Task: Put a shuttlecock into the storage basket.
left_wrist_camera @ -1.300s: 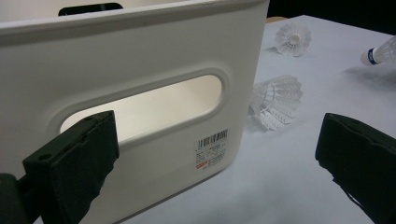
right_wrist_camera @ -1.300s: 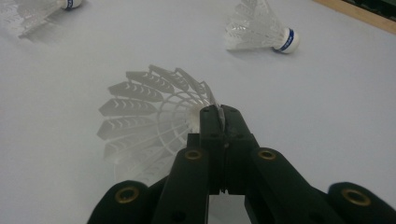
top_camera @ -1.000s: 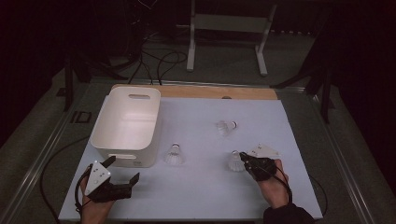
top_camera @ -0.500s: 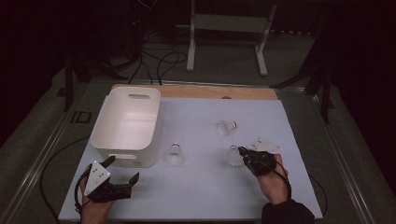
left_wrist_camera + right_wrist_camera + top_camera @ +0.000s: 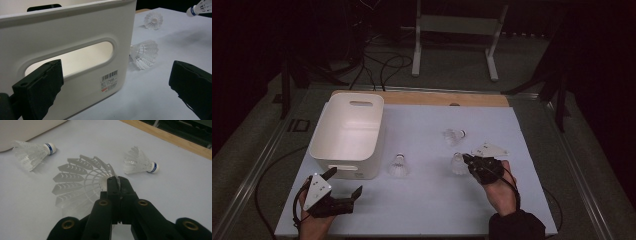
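Looks like a lab or recording studio setup, not anyone's home. The pale blue table (image 5: 422,210) sits in a pool of light while everything around it is pitch dark, like blackout curtains. At the top of the frame there's a white metal stand (image 5: 454,37) on the floor, with loose black cables (image 5: 382,65) snaking around upper left. Metal rails (image 5: 257,170) run along the table's edges.

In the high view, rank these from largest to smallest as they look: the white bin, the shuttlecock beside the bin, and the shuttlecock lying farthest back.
1. White bin, by far.
2 and 3. Shuttlecock beside the bin and far shuttlecock: they look alike, so no ranking.
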Demonstrator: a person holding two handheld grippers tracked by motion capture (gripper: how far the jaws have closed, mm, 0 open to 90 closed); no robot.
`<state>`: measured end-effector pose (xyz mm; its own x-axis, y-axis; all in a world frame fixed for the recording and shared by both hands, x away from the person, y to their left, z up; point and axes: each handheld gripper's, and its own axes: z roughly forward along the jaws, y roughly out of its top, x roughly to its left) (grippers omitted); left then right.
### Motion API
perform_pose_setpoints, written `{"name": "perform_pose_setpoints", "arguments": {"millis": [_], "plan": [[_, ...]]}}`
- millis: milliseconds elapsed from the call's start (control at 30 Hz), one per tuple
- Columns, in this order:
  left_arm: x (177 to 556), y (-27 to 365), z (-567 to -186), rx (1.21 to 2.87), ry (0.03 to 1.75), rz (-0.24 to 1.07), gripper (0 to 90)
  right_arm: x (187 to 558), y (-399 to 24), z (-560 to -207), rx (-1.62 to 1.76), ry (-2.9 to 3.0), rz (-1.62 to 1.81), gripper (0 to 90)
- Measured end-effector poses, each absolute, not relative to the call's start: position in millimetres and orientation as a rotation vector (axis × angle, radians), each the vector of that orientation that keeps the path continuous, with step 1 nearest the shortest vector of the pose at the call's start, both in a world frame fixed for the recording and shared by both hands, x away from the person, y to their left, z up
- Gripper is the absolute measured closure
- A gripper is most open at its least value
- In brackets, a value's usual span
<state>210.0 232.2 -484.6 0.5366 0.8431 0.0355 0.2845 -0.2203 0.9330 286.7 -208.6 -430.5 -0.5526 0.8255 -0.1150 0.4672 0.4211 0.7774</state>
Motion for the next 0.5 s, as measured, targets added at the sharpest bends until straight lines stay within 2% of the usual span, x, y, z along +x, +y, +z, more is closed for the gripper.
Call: {"name": "perform_pose_setpoints", "arguments": {"millis": [500], "plan": [[210,232,-485,1.774,0.941,0.696,0.3,295,-191,-420,1.043,2.209,0.962,88.8]]}}
